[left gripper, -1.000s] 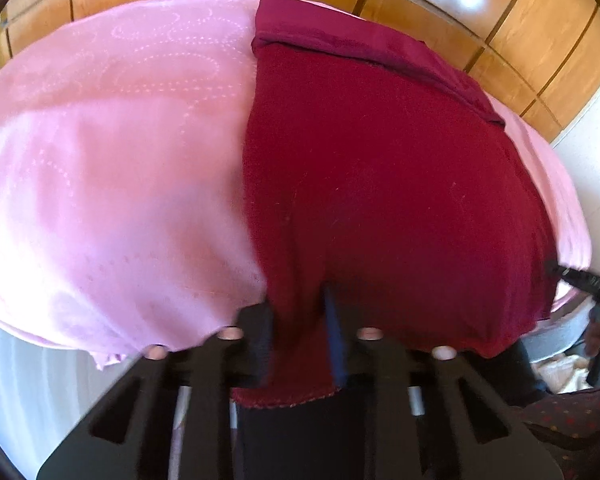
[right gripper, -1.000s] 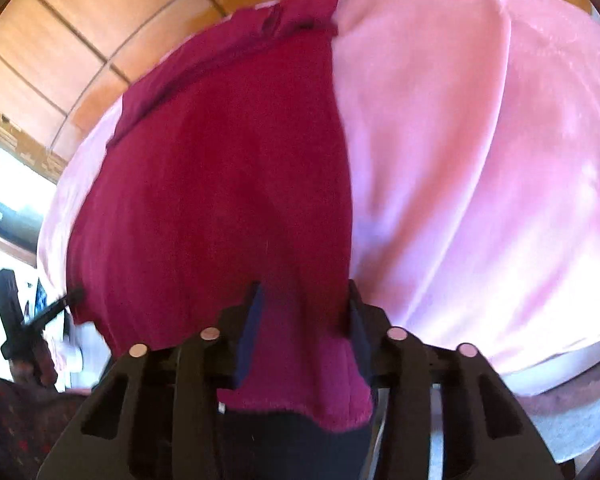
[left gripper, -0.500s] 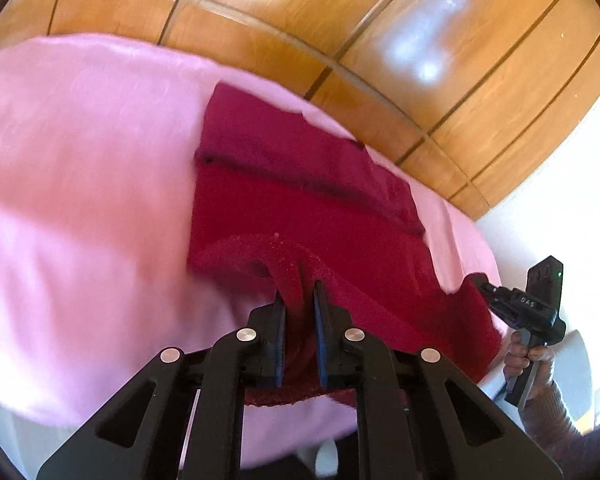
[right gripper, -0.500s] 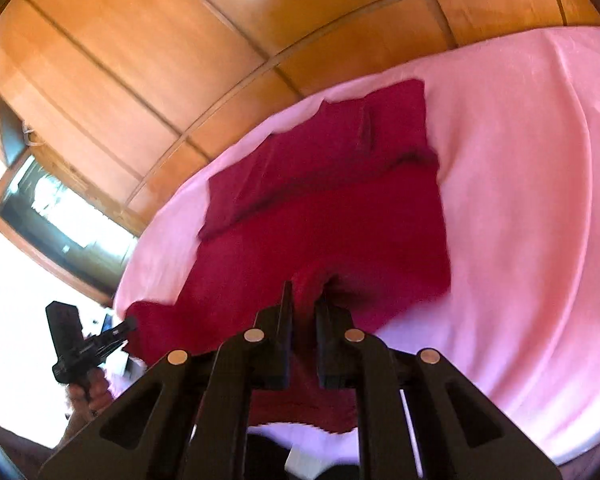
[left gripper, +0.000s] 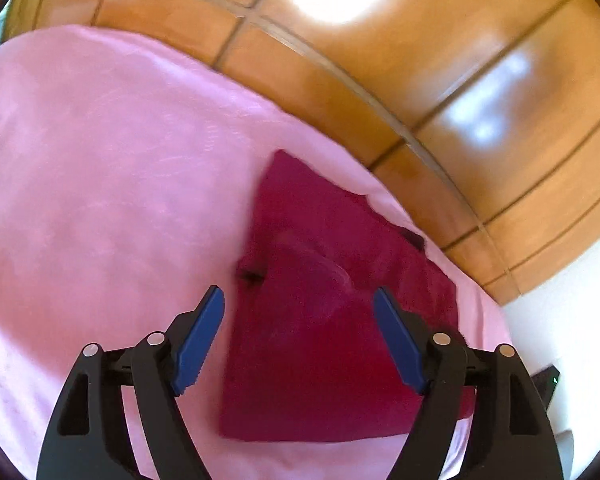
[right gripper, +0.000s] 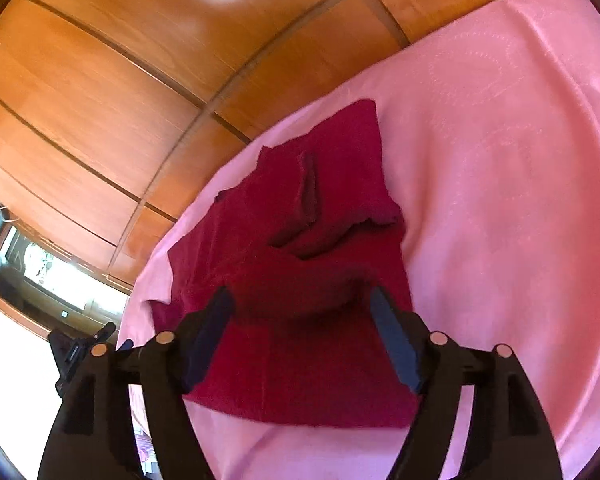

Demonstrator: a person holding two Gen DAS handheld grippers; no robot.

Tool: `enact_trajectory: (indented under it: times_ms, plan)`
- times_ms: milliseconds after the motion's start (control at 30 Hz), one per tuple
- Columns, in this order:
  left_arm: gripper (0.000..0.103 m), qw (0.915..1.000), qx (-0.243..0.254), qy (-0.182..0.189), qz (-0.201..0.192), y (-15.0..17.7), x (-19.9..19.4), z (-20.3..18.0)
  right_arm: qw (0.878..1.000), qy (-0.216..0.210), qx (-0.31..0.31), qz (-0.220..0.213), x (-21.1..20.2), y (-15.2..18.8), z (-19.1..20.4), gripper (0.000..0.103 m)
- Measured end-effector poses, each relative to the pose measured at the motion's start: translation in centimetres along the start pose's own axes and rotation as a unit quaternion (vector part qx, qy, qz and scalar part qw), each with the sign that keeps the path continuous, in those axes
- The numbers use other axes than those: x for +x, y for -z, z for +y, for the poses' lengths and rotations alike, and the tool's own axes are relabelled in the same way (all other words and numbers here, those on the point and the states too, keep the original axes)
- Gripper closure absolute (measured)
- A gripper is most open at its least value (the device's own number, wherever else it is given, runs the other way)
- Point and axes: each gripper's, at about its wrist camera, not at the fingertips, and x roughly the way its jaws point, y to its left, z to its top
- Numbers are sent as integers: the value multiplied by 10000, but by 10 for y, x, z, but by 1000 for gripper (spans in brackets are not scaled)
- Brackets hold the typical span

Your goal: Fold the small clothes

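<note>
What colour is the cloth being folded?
Dark red; the cloth shows best in the right wrist view.

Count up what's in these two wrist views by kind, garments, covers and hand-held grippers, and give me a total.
Dark red garments: 1, the folded garment.
Pink covers: 1, the pink cover under it.
Hand-held grippers: 2, the left hand-held gripper and the right hand-held gripper, both with jaws opening and nothing pinched.
Total: 4

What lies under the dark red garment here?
The dark red garment lies folded on a pink bedspread, which shows on all sides. What the folded layers hide underneath cannot be seen.
</note>
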Motion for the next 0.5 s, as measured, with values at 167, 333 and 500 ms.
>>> enact_trajectory:
  times_ms: [167, 333, 500]
  plan:
    - [28, 9982, 388, -106, 453, 36, 9, 17, 9983, 478, -296, 139, -6, 23, -9, 24]
    - [72, 9939, 616, -206, 892, 63, 28, 15, 9943, 849, -462, 455, 23, 39, -15, 58]
    - [92, 9948, 679, -208, 729, 60, 18, 15, 9937, 868, -551, 448, 24, 37, -9, 83]
